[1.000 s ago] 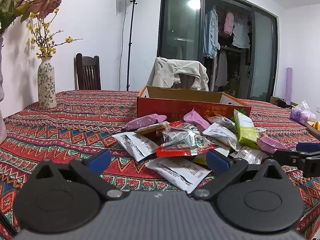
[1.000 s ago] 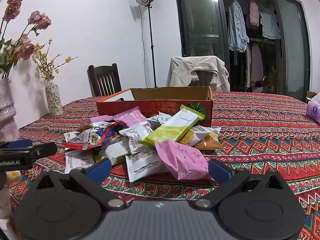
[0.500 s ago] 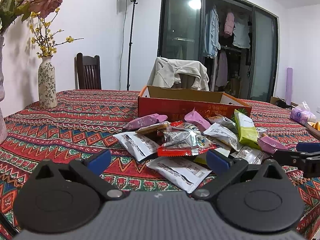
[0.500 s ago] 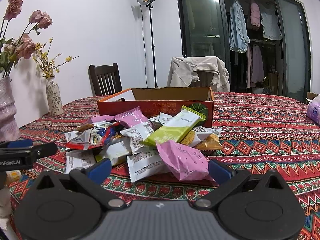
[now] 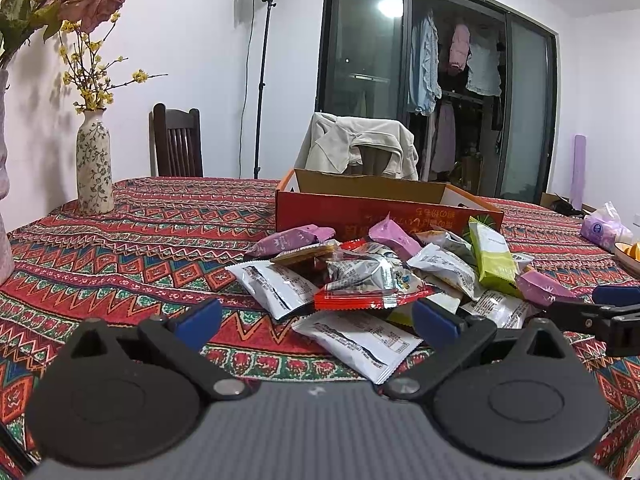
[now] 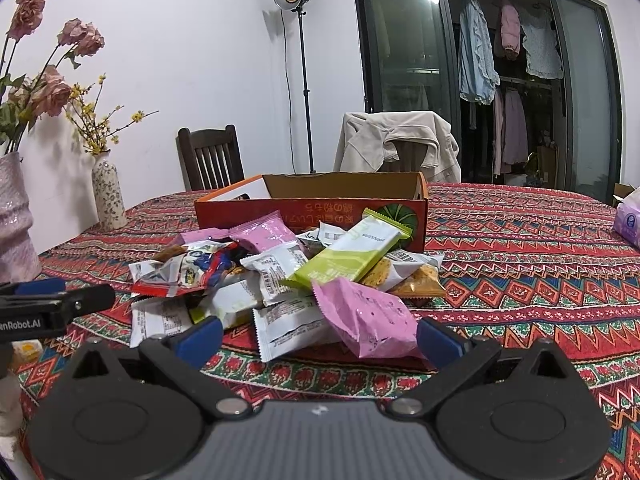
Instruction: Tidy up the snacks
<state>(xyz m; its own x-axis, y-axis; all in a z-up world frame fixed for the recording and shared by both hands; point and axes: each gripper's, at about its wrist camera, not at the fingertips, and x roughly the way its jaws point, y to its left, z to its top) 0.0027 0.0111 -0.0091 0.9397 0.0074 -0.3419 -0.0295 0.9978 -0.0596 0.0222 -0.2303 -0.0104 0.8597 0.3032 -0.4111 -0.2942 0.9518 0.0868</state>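
Nothing moved, two tongs (image 5: 316, 320) (image 6: 320, 338) spread, one box (image 6: 312, 208)

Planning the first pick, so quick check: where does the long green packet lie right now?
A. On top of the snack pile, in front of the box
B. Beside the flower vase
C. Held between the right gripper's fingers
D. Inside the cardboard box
A: the green packet rests across other snacks on the pile, just in front of the cardboard box, and both the right gripper and the left gripper are open and hold nothing.
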